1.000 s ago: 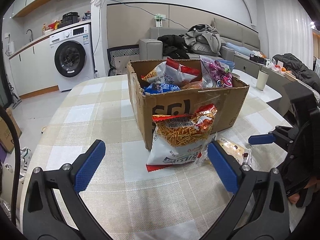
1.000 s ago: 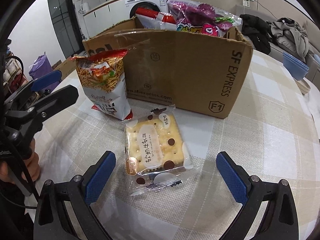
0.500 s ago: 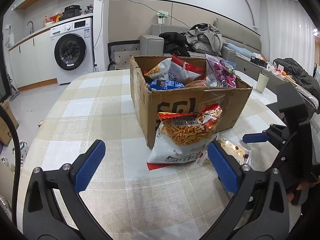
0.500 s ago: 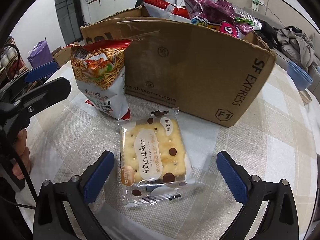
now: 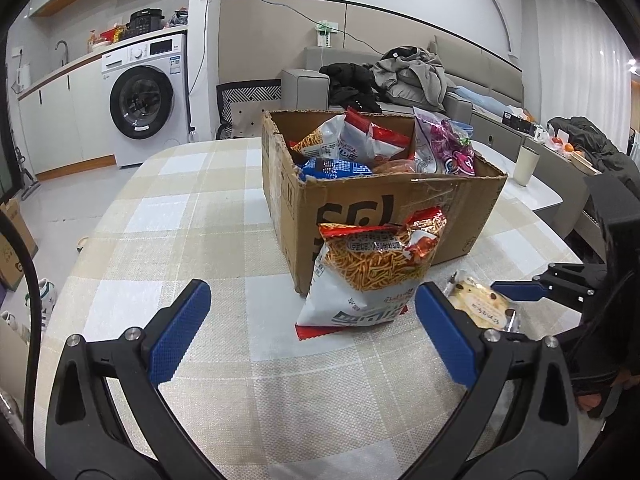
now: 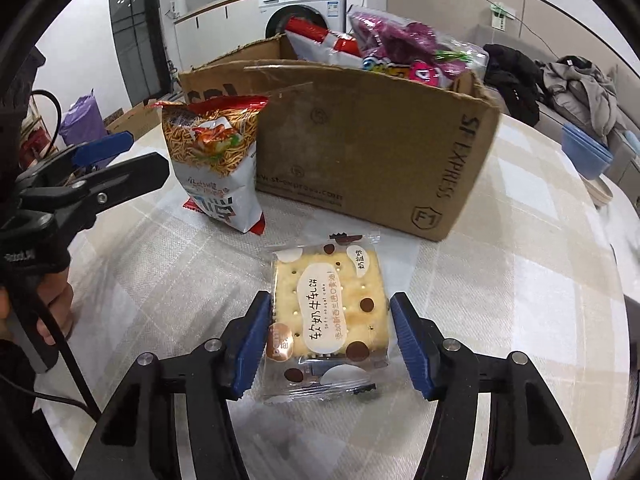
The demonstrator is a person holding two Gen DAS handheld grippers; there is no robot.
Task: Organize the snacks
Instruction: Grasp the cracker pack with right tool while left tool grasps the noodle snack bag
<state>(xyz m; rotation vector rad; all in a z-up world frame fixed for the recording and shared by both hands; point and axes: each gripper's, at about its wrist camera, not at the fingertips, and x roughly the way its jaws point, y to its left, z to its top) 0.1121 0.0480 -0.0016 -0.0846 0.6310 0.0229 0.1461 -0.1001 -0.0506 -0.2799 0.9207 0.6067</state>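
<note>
I have the right gripper point(image 6: 330, 342) over the flat square cracker pack in clear dotted wrapper point(image 6: 330, 312), which lies on the beige checked tablecloth point(image 6: 160, 280) just in front of the open brown cardboard box point(image 6: 360, 148). Its jaws have just been closing, with the pack between them. The blue pads point(image 6: 253, 344) now sit against the wrapper's two side edges; I judge this a grip being taken, though firm pressure cannot be confirmed.

The left gripper point(image 5: 310, 334) hangs with jaws wide apart and nothing between them, pointed at the upright orange-and-white bag of fried noodle sticks point(image 5: 372, 276) that leans against the box wall.

Step in hand: picking up the cracker pack. Next move, in my judgement: lift it level and carry it over the box rim onto the bags already inside. The slick wrapper may slip.
</note>
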